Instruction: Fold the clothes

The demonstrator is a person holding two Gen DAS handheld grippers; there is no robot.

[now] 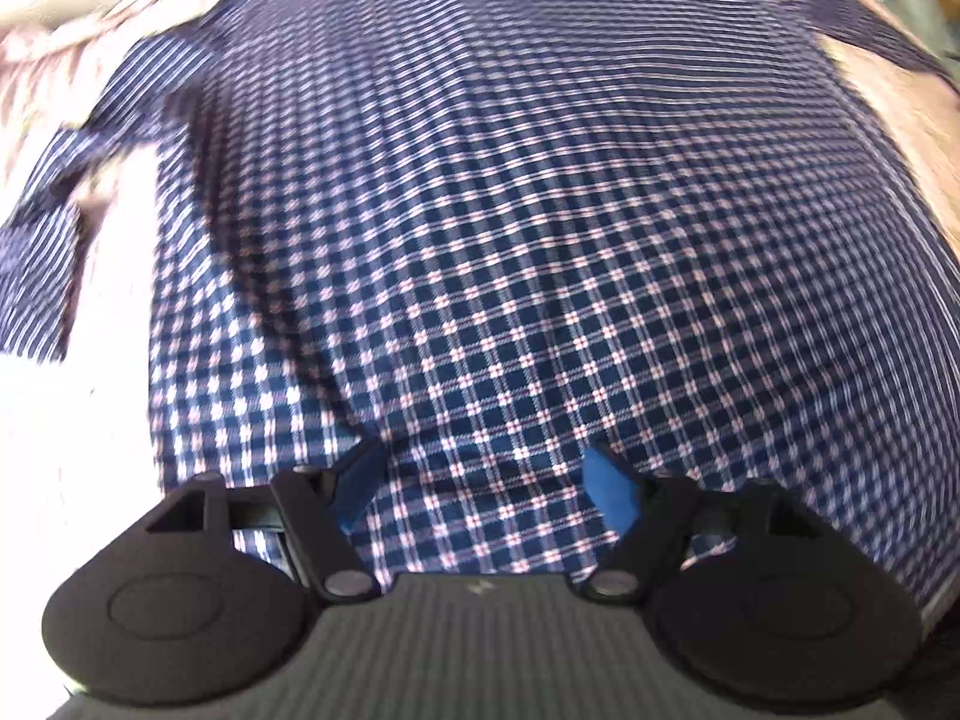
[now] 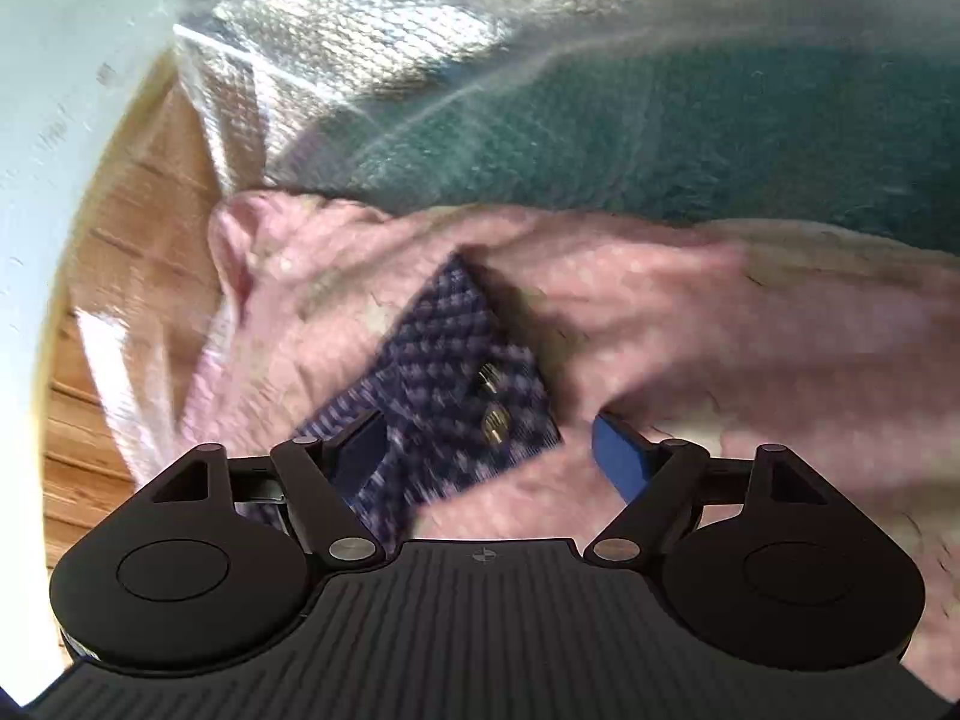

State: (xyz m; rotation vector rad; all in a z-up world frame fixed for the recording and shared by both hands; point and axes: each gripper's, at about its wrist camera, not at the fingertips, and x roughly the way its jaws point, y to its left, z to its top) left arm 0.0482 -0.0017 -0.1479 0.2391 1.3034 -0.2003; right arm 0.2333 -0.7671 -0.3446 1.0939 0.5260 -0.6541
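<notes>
The left tongs (image 1: 486, 480) stand spread, their blue-padded fingers (image 1: 609, 489) wide apart and pinching nothing. A navy, white and red checked shirt (image 1: 480, 240) lies spread flat right beneath and ahead of them, filling most of the left wrist view from near to far. One sleeve (image 1: 42, 252) reaches out at the left, and another (image 1: 870, 30) runs off at the far right. The shirt rests on a pale pink cover (image 1: 120, 360), brightly lit at the near left. The far edges are blurred.

The right tongs (image 2: 486, 450) are also spread, with nothing between their fingers (image 2: 618, 456). Just ahead, beside the left finger, lies a checked shirt cuff (image 2: 450, 372) with two metallic buttons (image 2: 493, 408), on a pink cloth (image 2: 720, 360). Beyond it sits a teal object wrapped in bubble wrap (image 2: 600, 90). Wooden planks (image 2: 120, 276) show at the left. The only marking is a small round emblem (image 2: 483, 555) on the tool body, too small to read.
</notes>
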